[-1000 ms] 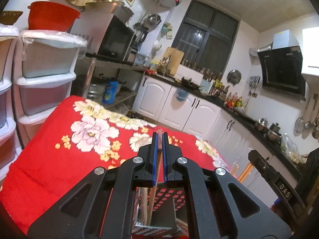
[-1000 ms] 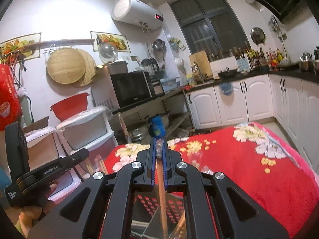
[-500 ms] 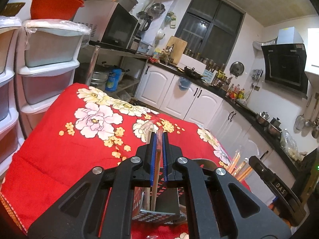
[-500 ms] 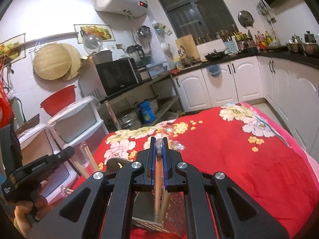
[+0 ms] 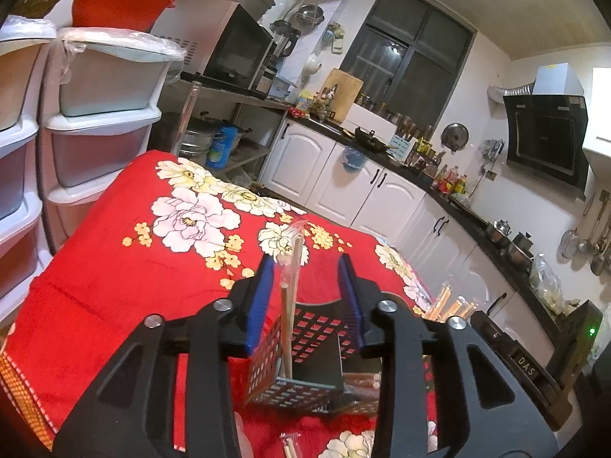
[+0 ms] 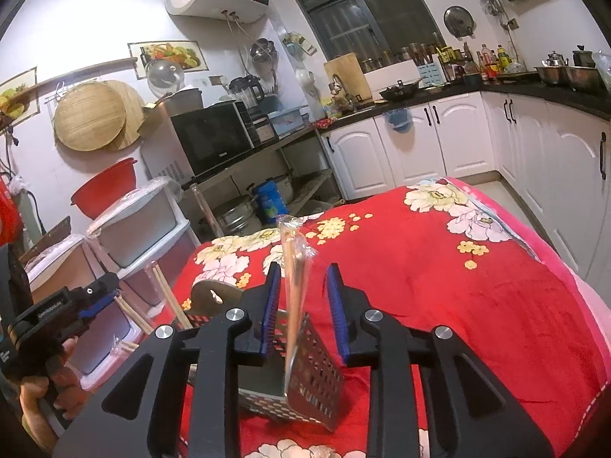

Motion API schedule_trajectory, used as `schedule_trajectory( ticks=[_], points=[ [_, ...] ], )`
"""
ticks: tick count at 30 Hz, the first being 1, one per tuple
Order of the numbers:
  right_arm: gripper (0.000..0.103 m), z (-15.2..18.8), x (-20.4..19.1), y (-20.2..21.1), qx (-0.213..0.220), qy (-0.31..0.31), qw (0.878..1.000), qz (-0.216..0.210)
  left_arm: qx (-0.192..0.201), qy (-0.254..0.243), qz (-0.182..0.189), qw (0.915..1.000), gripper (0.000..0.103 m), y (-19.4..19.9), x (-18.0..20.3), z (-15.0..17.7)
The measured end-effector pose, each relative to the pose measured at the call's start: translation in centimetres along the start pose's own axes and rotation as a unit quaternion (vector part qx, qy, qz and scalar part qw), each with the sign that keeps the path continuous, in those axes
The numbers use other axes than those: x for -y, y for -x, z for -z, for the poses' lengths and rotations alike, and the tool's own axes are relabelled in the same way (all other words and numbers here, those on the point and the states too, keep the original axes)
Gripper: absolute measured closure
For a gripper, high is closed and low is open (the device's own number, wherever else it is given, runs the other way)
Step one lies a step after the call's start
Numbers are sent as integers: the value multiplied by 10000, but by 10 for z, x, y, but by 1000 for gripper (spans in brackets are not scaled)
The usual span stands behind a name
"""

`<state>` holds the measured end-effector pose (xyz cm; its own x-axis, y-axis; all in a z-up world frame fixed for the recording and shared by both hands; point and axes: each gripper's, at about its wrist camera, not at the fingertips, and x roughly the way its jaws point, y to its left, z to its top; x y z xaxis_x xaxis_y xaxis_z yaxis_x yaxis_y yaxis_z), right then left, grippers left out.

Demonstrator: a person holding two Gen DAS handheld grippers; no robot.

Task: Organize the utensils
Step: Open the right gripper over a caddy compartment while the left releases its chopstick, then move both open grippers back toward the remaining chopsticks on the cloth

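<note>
- We hold our left gripper [image 5: 305, 290], black with blue pads, over a perforated metal utensil holder [image 5: 301, 358] that stands on a red cloth with pale flowers [image 5: 114, 278].
- Its jaws have just been opening; they stand apart, and a pair of wooden chopsticks in a clear plastic sleeve [image 5: 291, 290] rises between them, clear of both pads as far as we can see.
- The lower end of that wrapped pair sits inside the holder, leaning against its left wall.
- In the same view more wooden chopsticks [image 5: 446, 305] stick up to the right of the holder, just beside our right gripper's body.
- Another wrapped pair [image 5: 289, 443] lies on the cloth in front of the holder, at the bottom edge of the left view.
- Our right gripper [image 6: 303, 294] is over the same utensil holder [image 6: 309, 378] from the other side; its jaws have also just been opening.
- Between its blue pads stands a second wrapped pair of chopsticks [image 6: 294, 278], its foot down in the holder and its top above the fingertips; neither pad presses on it.
- In the right view our left gripper [image 6: 103, 297] shows at the left edge, held in a hand [image 6: 46, 374], with bare chopsticks [image 6: 168, 297] next to it.
- Beyond the cloth we see white stacked plastic drawers [image 5: 91, 133], a black microwave [image 6: 214, 141] and white kitchen cabinets [image 6: 458, 141].
</note>
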<state>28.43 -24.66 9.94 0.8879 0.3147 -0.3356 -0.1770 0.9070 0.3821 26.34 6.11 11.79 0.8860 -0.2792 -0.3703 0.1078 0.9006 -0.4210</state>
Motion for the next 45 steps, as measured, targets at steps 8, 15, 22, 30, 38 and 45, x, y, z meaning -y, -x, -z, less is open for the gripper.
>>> schedule_trajectory(
  ticks=[8, 15, 22, 30, 38, 45],
  points=[
    [68, 7, 6, 14, -62, 43, 10000, -23, 39, 120, -15, 9999, 56, 15, -6, 2],
    [60, 9, 5, 26, -83, 74, 9999, -19, 46, 253, -49, 9997, 29, 29, -13, 8],
    [55, 12, 1, 40, -118, 191, 9997, -79, 81, 354, -165, 9992, 12, 44, -23, 16],
    [51, 16, -4, 59, -160, 376, 9991, -97, 34, 313, -229, 9992, 12, 61, -28, 30],
    [49, 26, -11, 74, -254, 590, 9979, -68, -101, 235, -201, 9995, 12, 69, -27, 45],
    [48, 37, -15, 78, -418, 722, 9965, -32, -292, 94, -201, 9993, 12, 70, -23, 60]
  ],
)
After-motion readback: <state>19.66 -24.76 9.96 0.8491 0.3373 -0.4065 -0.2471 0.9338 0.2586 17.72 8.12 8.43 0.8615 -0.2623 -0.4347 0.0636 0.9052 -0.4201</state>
